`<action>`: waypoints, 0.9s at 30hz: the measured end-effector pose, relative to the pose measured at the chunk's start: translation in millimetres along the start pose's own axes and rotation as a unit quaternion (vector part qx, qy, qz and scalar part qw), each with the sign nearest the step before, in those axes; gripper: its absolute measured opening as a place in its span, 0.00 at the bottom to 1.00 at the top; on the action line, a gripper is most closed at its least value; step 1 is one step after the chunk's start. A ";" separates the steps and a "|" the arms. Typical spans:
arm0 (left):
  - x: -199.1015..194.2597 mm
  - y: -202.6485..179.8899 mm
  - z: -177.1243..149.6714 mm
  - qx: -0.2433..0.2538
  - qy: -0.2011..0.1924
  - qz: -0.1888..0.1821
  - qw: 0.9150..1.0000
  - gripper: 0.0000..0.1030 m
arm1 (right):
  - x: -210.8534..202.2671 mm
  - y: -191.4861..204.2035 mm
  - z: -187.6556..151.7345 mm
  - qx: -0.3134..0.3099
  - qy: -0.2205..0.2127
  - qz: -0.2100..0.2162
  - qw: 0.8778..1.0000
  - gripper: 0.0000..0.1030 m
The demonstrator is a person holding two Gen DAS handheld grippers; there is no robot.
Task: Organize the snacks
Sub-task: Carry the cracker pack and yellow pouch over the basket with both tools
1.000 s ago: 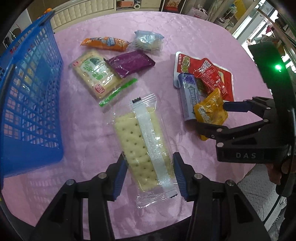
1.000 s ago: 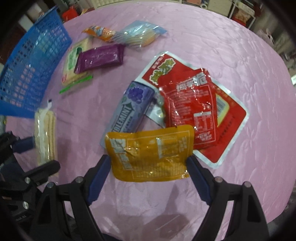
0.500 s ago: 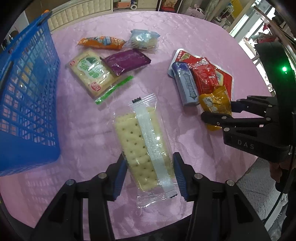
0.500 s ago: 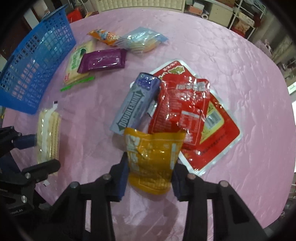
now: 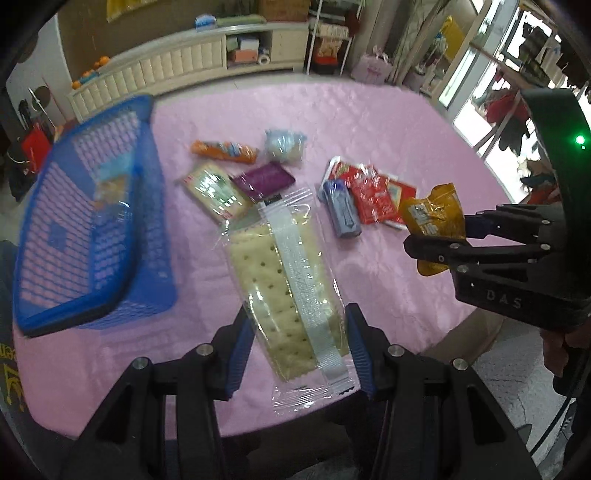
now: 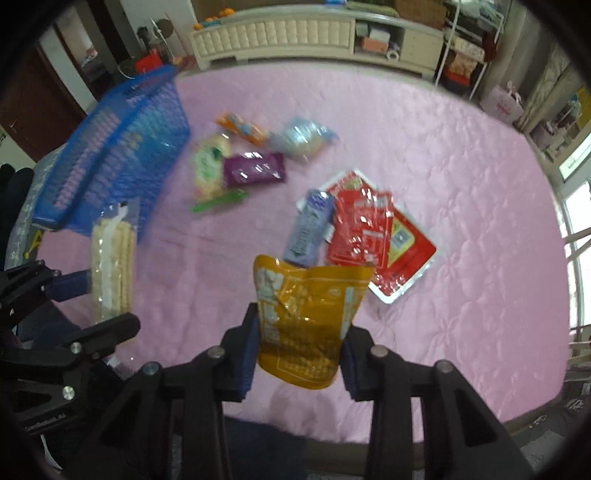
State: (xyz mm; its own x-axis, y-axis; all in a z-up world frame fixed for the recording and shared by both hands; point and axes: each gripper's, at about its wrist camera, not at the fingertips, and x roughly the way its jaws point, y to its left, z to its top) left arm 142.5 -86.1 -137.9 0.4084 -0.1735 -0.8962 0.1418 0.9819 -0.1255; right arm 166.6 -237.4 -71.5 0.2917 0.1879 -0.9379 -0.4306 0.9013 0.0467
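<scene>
Two snacks are up off the table: my left claw [image 5: 297,341] pinches the cracker pack [image 5: 286,280], and my right claw [image 6: 299,350] pinches the yellow bag [image 6: 306,317]. The blue basket [image 5: 92,236], up and left of my left claw, looks almost empty. About seven snacks [image 5: 262,179] wait ahead of both claws, so I think most work is left.

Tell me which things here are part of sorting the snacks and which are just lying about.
Part of the job:
- cracker pack in the left hand-held gripper
- yellow pouch in the right hand-held gripper
- blue basket
- purple bar, orange packet, red packets, gum pack

Lying about:
- pink tablecloth
- cabinet behind
</scene>
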 end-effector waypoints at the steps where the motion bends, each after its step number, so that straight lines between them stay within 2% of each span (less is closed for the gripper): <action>1: -8.9 2.2 -1.4 -0.002 -0.007 0.000 1.000 0.44 | -11.1 2.5 -1.6 -0.003 -0.010 0.001 1.000 0.41; 10: -91.0 29.0 -14.8 -0.018 -0.066 0.018 0.997 0.44 | -61.9 58.1 15.6 -0.018 -0.070 0.032 0.997 0.41; 15: -115.9 45.9 -14.6 -0.003 -0.080 0.055 0.995 0.44 | -72.9 84.7 29.7 -0.031 -0.087 0.042 0.995 0.42; 18: -134.5 62.4 -12.1 -0.008 -0.091 0.056 0.994 0.44 | -79.3 101.5 42.2 -0.031 -0.097 0.061 0.993 0.42; 23: -140.6 87.3 -1.9 -0.007 -0.090 0.073 0.993 0.44 | -78.7 129.1 64.1 -0.045 -0.102 0.059 0.992 0.42; 27: -141.8 106.9 11.5 -0.005 -0.090 0.083 0.992 0.44 | -70.6 142.9 84.2 -0.043 -0.098 0.075 0.991 0.42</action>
State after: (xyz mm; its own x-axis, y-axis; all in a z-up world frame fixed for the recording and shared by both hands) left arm 110.1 42.6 -19.4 0.5799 -0.0192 -0.8144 0.0503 0.9987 0.0123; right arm 156.4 -89.0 30.4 0.3746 0.3976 -0.8376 -0.5506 0.8222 0.1441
